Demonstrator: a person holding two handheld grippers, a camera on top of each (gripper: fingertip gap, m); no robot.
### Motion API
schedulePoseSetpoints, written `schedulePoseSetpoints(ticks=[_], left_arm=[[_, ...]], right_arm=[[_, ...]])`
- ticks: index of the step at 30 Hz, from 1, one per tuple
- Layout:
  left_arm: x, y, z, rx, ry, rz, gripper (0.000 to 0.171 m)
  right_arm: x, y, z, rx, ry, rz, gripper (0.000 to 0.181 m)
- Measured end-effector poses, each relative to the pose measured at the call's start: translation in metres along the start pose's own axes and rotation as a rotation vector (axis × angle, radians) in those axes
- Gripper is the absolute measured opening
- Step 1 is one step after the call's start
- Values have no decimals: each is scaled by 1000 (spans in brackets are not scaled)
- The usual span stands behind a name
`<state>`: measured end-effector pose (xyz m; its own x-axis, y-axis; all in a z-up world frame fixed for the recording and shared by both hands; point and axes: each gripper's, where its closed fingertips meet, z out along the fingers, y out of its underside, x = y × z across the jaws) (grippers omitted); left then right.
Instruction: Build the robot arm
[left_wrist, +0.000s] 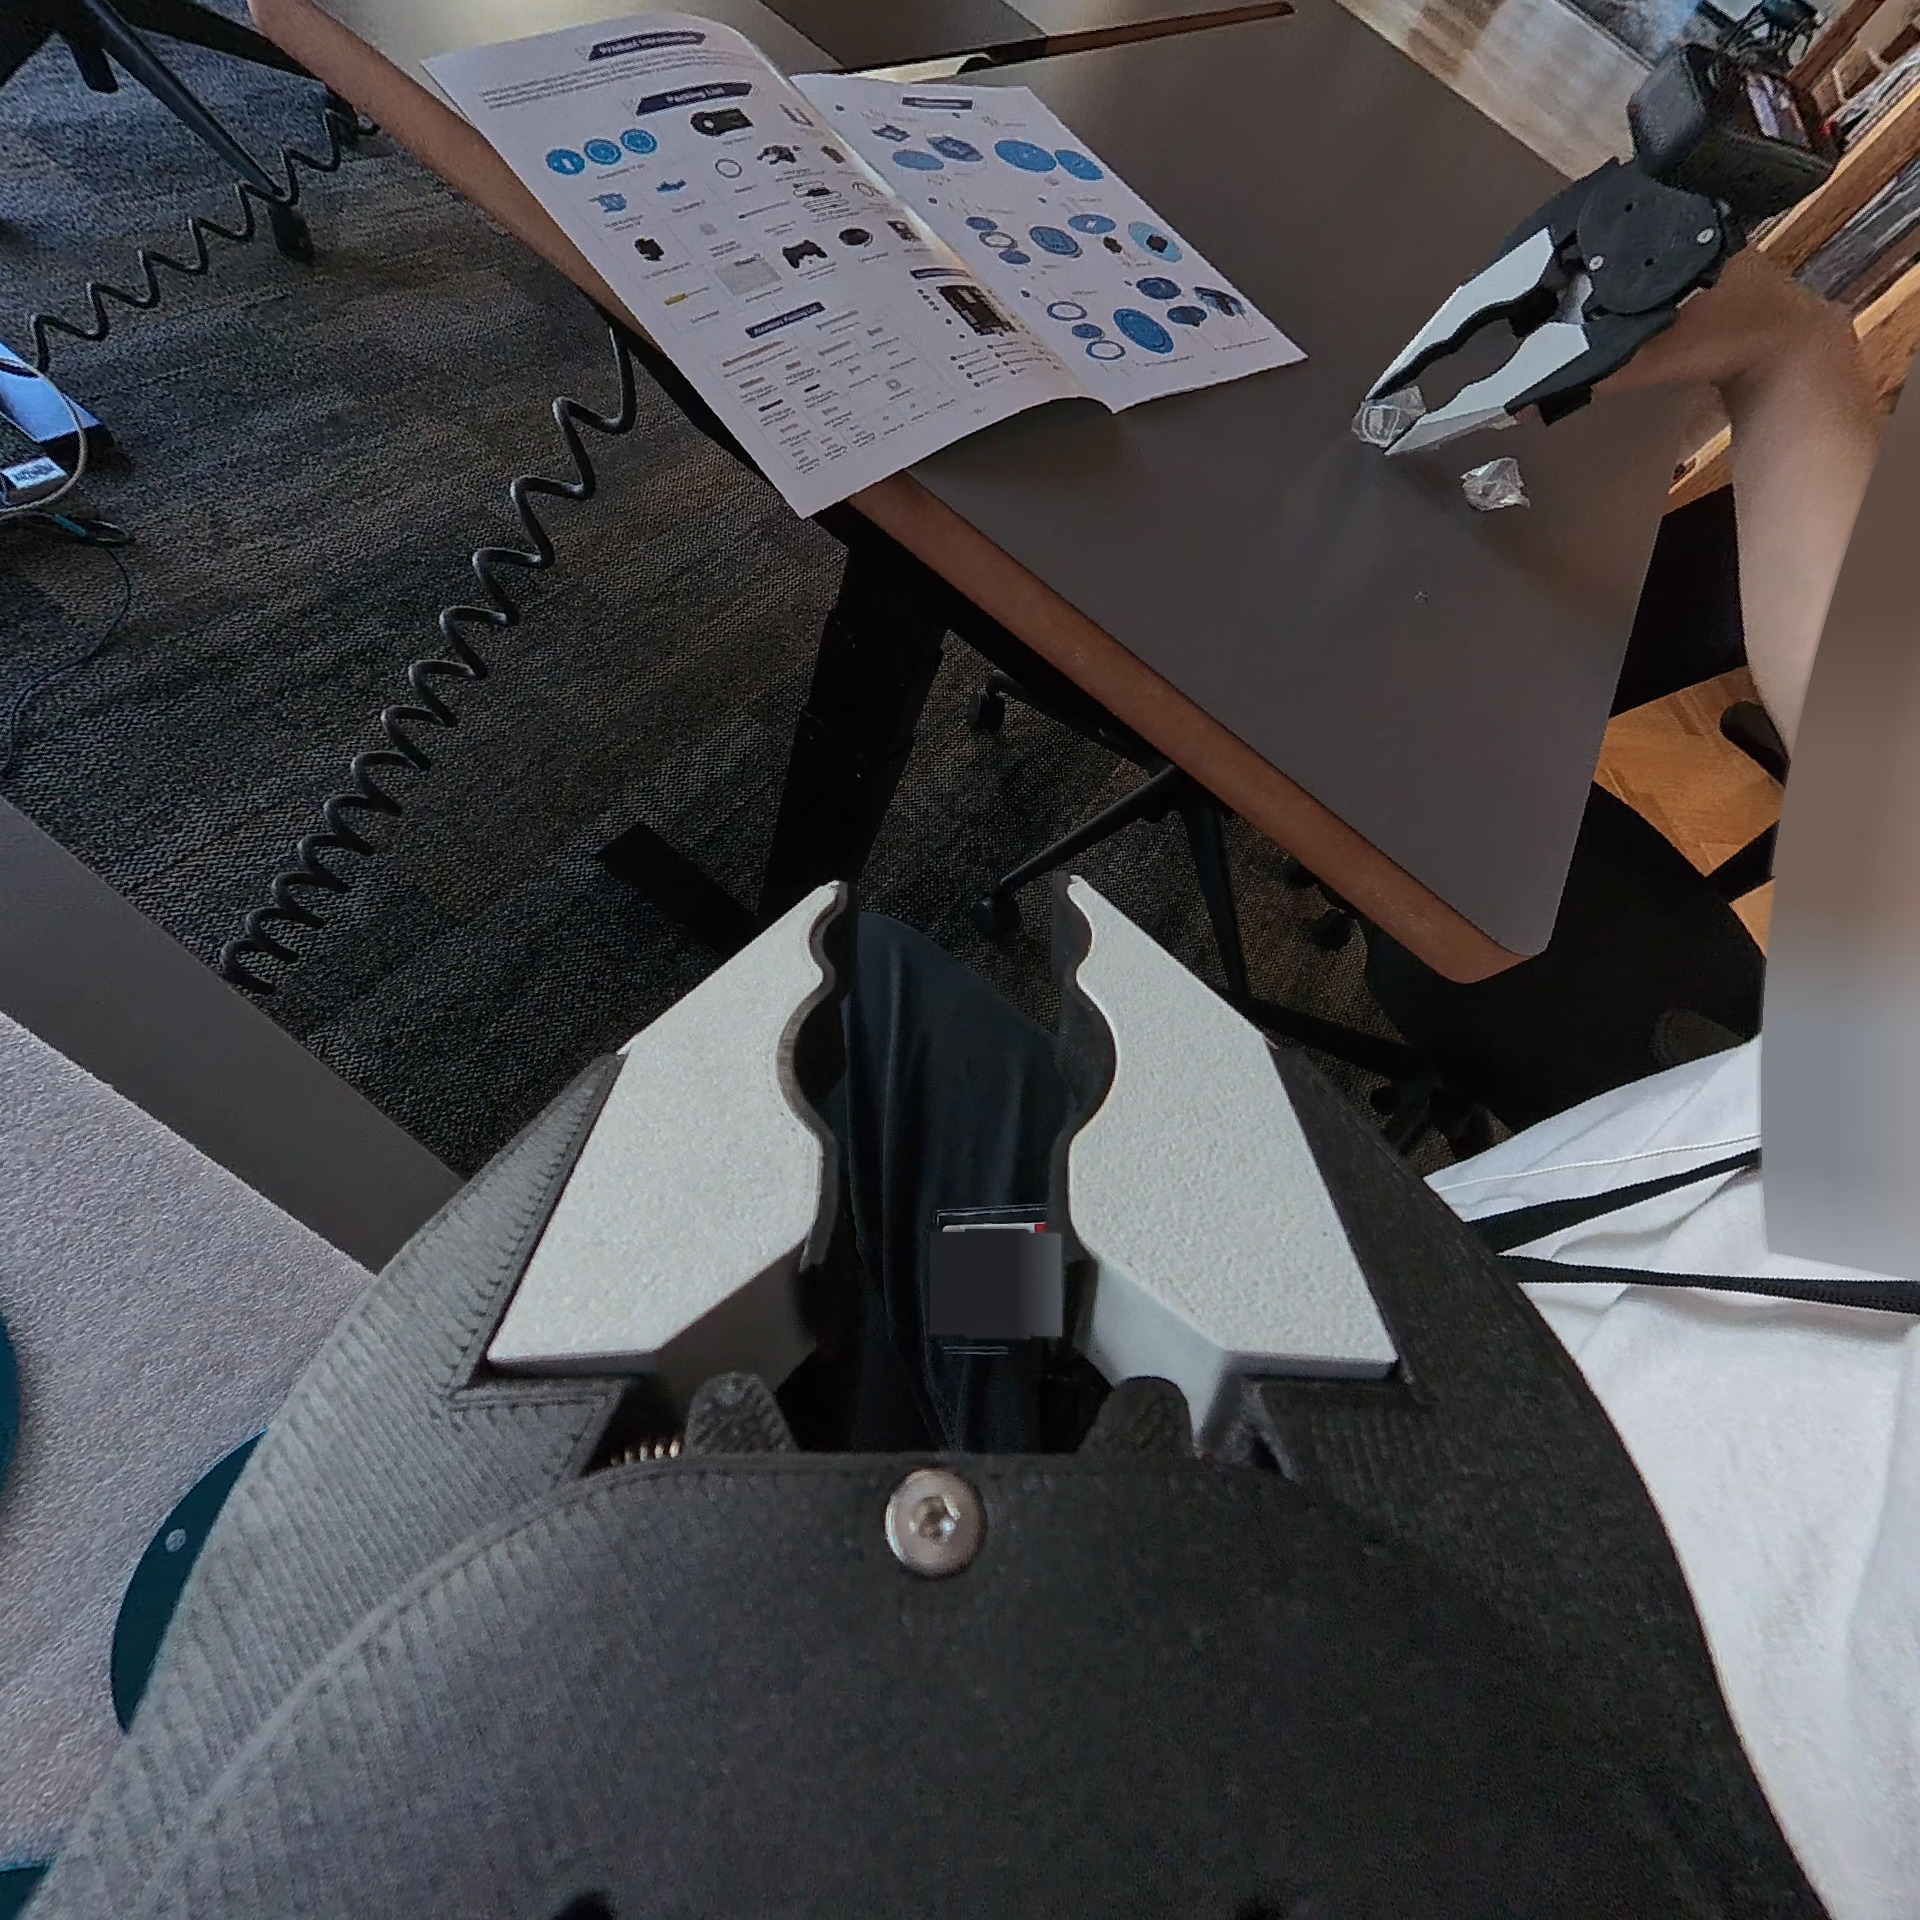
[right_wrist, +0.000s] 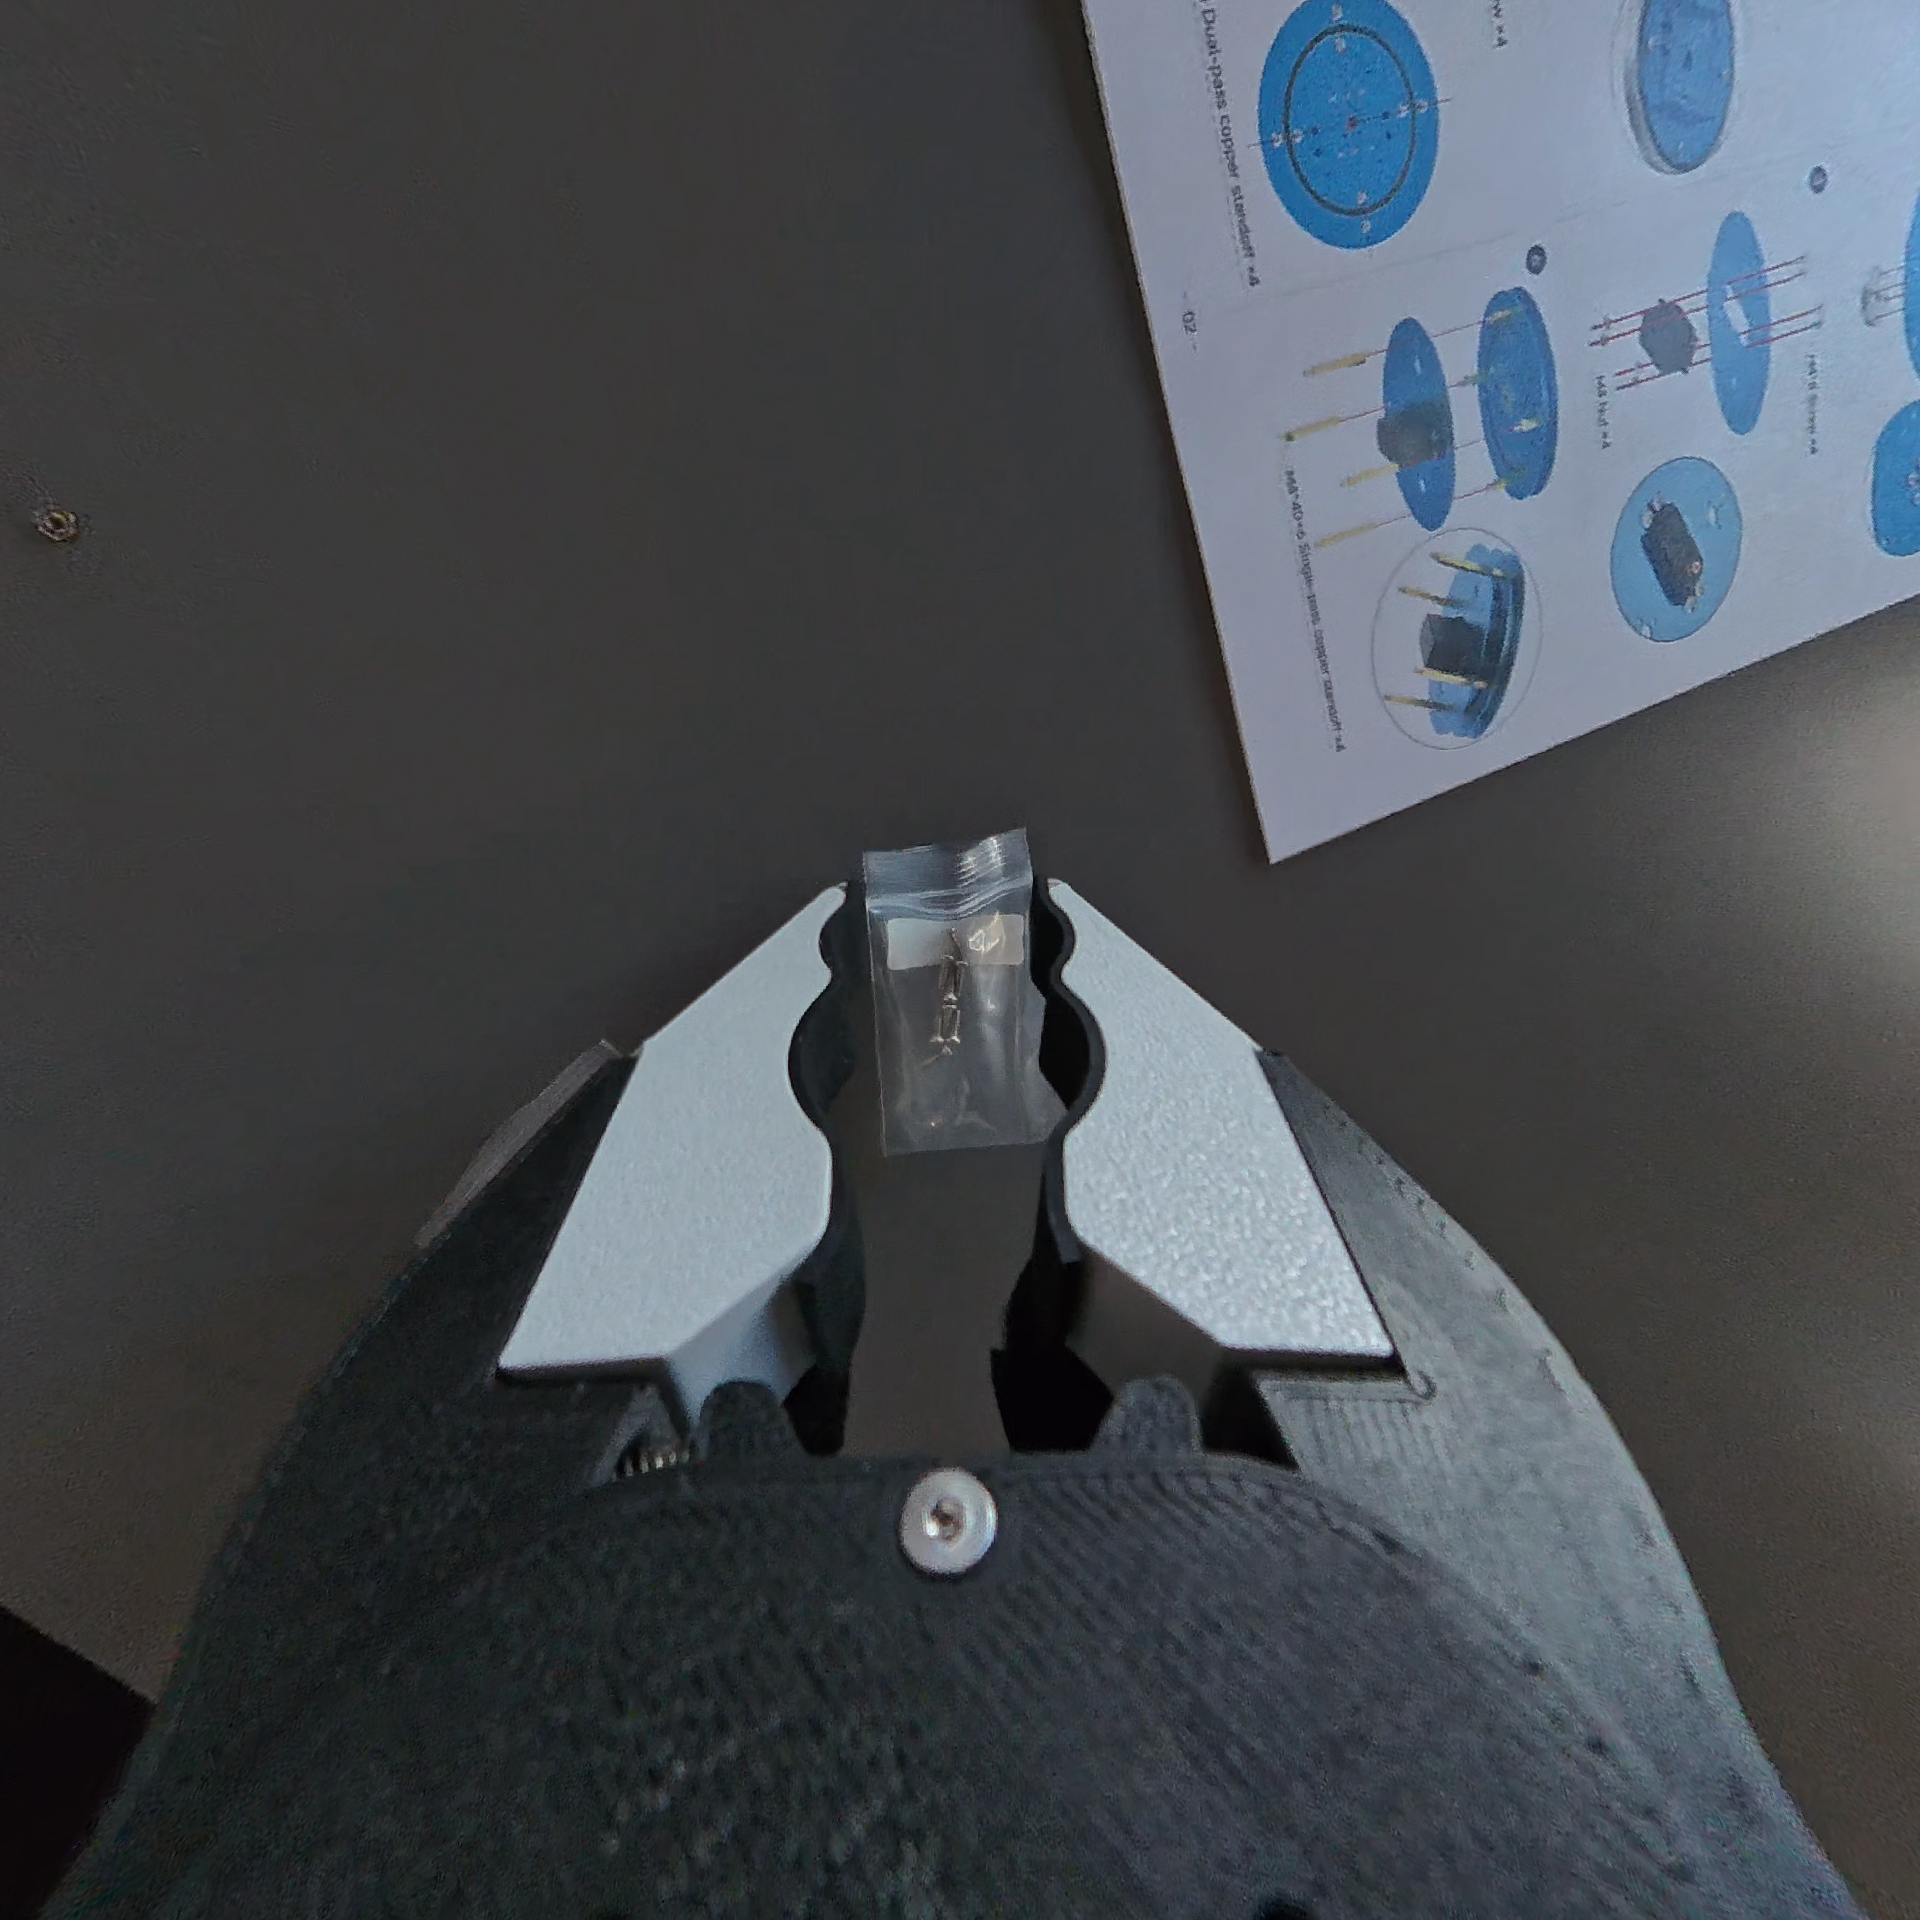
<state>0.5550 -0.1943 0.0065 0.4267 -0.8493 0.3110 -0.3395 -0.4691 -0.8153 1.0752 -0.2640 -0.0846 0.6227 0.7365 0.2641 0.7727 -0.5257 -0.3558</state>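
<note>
Open booklet (left_wrist: 862, 249) on dark table (left_wrist: 1299, 623), coiled cable (left_wrist: 447, 665) beside.

Bare dark table (right_wrist: 520, 416) left of gripper, open booklet (right_wrist: 1558, 416) blocking right

The right gripper (right_wrist: 951, 904) points down, its fingers closed on something small. The left gripper (left_wrist: 956, 904) hangs lower at seven o'clock, its fingers parted and holding nothing.

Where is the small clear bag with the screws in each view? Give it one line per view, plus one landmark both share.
Left wrist view: small clear bag far right, at the tips of the right gripper, above the dark table.
Right wrist view: bag at centre, between the right gripper's fingertips.
Shared landmark: the open instruction booklet on the table.
</note>
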Motion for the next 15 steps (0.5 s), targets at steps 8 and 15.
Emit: schedulePoseSetpoints(ticks=[8,15], left_arm=[[-1,2,-3,2,-1,-7,36],[-2,2,-5,11,3,-16,36]], right_arm=[[4,-1,2,-53,28,-37,29],[3,0,2,-64,28,-37,29]])
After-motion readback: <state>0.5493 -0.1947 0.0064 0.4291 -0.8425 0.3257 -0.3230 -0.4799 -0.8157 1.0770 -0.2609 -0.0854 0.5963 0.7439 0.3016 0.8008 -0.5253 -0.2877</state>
